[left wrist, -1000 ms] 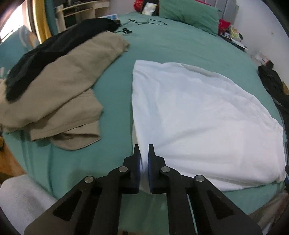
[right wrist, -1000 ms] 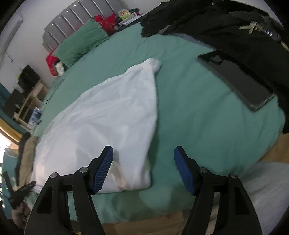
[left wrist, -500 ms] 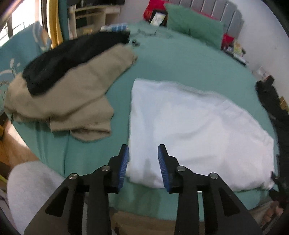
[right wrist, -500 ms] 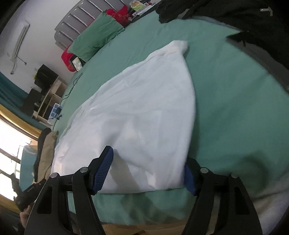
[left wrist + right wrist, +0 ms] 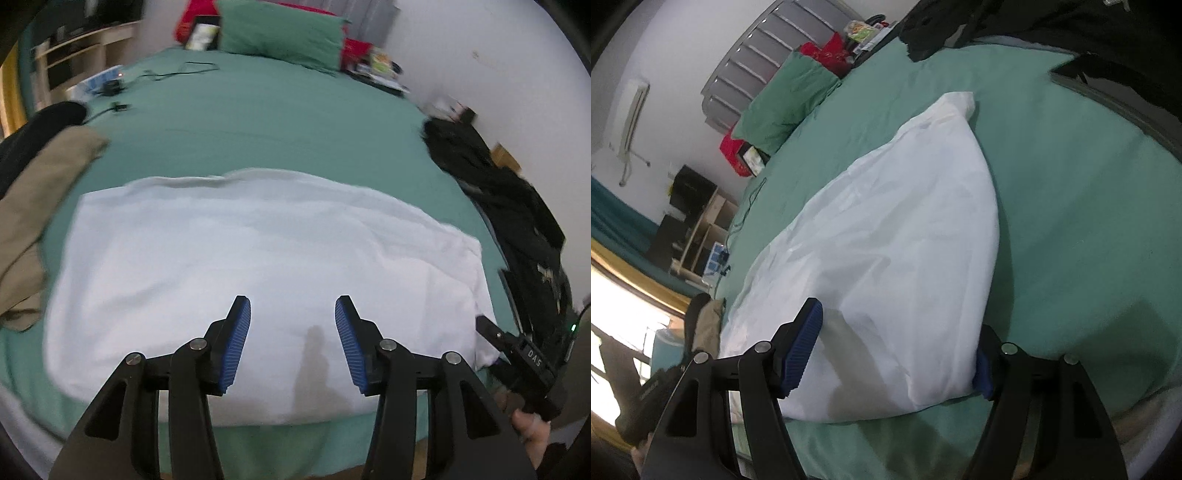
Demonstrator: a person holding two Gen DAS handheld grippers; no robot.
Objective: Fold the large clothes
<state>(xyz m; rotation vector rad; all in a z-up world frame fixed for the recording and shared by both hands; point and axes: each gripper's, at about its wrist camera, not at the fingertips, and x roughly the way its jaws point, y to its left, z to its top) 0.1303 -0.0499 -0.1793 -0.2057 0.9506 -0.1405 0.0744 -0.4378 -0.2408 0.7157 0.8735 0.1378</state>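
So there's a big white garment (image 5: 258, 266), folded over into a rough flat slab, lying on the green sheet of the bed (image 5: 280, 122). It sits close to the near edge of the mattress, with a tan piece of clothing (image 5: 33, 206) off to its left and a heap of black clothes (image 5: 517, 206) along the right side of the bed. A green pillow (image 5: 280, 33) is up at the headboard end, with some cables (image 5: 173, 72) lying on the sheet near it.

The left tongs (image 5: 292, 332) hover over the near part of the white garment and their jaws are opening right now. Nothing is between the blue pads (image 5: 236, 347), just the cloth lying flat underneath them, plus a bit of shadow on it.

The right tongs (image 5: 899, 354) are spread wide at the garment's near right corner. That corner of the white garment (image 5: 886, 258) sits between the jaws, the right pad mostly hidden behind the fabric edge and the left pad out over the cloth. They straddle it but don't look pinched down on it. From this view the cloth tapers away to a point further up the bed.

In the left view you can also spot the right tongs' black body at the far right, with a hand (image 5: 532, 432) under it.
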